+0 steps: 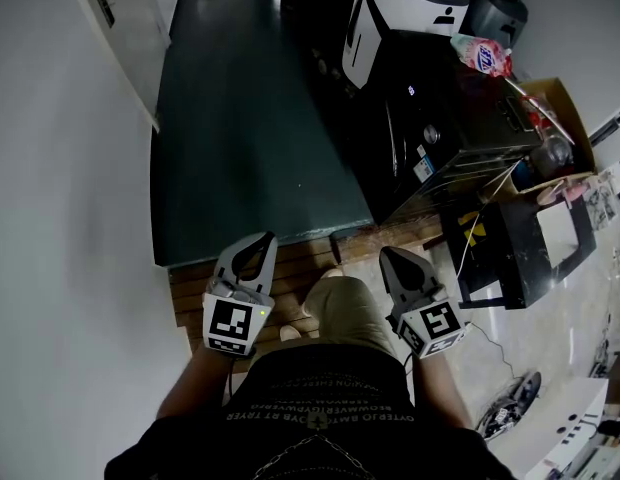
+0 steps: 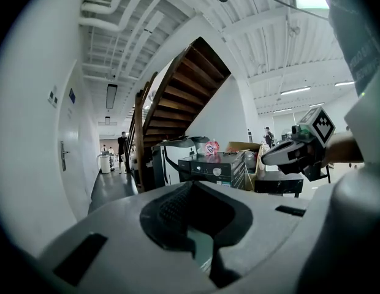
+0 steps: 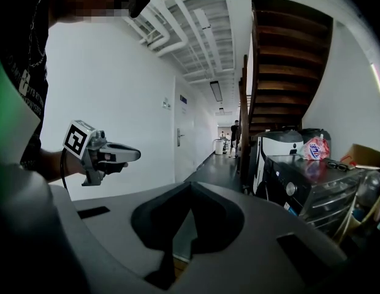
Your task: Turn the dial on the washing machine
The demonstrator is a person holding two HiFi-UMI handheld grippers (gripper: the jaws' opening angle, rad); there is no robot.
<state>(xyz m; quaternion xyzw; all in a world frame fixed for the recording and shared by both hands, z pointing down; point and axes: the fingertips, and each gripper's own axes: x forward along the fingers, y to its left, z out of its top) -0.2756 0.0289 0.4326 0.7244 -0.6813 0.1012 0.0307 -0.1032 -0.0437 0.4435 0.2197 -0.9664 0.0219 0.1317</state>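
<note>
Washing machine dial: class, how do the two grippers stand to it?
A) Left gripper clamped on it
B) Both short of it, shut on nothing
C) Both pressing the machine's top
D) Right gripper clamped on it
B: in the head view the left gripper and right gripper are closed and empty, with a stretch of floor between them and the dial.

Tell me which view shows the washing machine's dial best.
The right gripper view: the dial looks largest there, on the washing machine front. The left gripper view shows it smaller; the head view shows only a small knob from above.
</note>
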